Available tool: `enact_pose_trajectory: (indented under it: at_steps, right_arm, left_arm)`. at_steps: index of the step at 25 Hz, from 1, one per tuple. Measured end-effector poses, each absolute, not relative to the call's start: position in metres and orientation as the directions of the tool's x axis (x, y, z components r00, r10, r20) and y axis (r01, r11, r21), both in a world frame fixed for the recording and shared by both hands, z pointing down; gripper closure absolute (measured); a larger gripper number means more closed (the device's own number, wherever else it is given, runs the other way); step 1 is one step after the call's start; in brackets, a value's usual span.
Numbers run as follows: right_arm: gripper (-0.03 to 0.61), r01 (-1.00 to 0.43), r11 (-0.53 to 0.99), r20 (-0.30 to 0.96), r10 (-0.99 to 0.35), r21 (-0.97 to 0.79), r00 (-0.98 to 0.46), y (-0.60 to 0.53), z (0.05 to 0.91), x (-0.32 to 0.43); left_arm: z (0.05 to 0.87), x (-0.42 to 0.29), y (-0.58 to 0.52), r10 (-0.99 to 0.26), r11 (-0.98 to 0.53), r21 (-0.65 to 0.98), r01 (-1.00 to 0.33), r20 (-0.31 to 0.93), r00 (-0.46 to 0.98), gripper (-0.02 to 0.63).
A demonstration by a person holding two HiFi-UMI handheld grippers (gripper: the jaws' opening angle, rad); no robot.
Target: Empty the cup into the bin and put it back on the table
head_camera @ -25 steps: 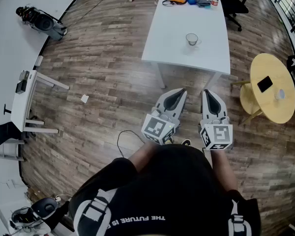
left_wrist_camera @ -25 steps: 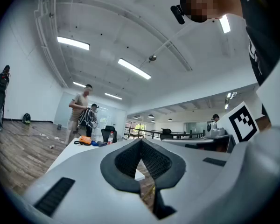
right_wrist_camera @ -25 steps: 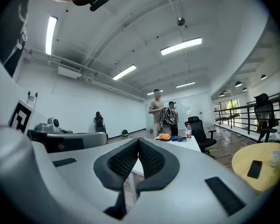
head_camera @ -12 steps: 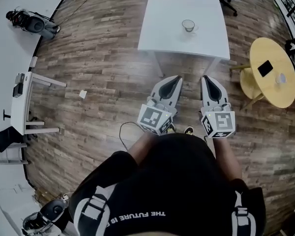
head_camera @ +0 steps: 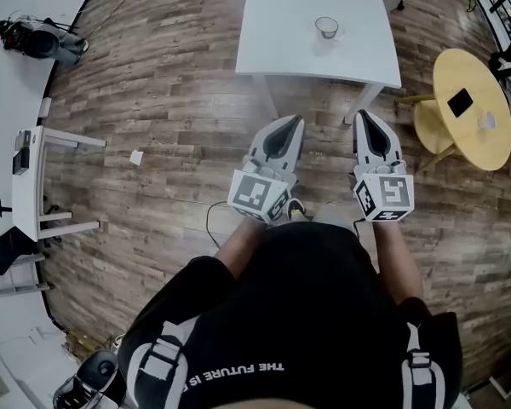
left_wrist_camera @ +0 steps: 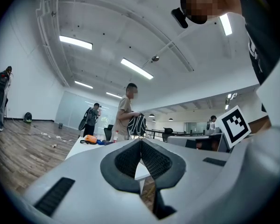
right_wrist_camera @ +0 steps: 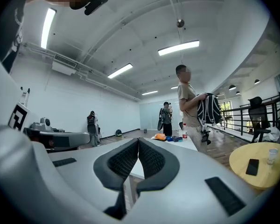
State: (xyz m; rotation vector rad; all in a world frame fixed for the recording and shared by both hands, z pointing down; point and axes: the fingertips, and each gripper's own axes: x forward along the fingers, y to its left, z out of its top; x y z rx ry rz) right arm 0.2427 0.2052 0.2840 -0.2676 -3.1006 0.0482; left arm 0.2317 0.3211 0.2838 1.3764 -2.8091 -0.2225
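Observation:
A small cup [head_camera: 326,26] stands on the white table [head_camera: 281,15] at the top of the head view. I cannot see what is in the cup. My left gripper [head_camera: 294,120] and right gripper [head_camera: 363,114] are held side by side over the wood floor, short of the table's near edge and pointing toward it. Both are shut with nothing between the pads. In the left gripper view the jaws [left_wrist_camera: 141,141] meet in front of the table [left_wrist_camera: 91,148]. The right gripper view shows the same closed jaws [right_wrist_camera: 138,140]. No bin is in view.
A round yellow side table [head_camera: 473,75] with a phone [head_camera: 460,102] stands to the right. A white desk [head_camera: 30,177] is at the left, with a scrap of paper [head_camera: 136,157] and a cable [head_camera: 211,228] on the floor. A person with a backpack [right_wrist_camera: 189,106] stands by the table's far end.
The table and cup have slid up the head view and the far end has left the frame. Both grippers have risen slightly in the frame and remain shut.

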Motion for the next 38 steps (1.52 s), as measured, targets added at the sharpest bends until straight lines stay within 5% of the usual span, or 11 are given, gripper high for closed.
enact_pose_trajectory:
  at_steps: [15,30,38]
  right_arm:
    - [0.563,0.136,0.99,0.013,0.136,0.033,-0.991,0.189,0.289,0.176]
    - [0.563,0.201,0.979,0.103,0.197,0.028,-0.975,0.068,0.328,-0.027]
    - [0.563,0.292,0.956,0.139,0.29,-0.004,-0.947,0.027,0.351,-0.12]
  left_arm:
    - [0.299,0.165,0.31,-0.819,0.564,0.106,-0.819,-0.056,-0.571,0.592]
    - [0.318,-0.037,0.176,-0.837,0.544,0.074,-0.836,-0.023,-0.546,0.592]
    - [0.356,-0.125,0.131,-0.834,0.548,0.02,-0.836,0.091,-0.544,0.591]
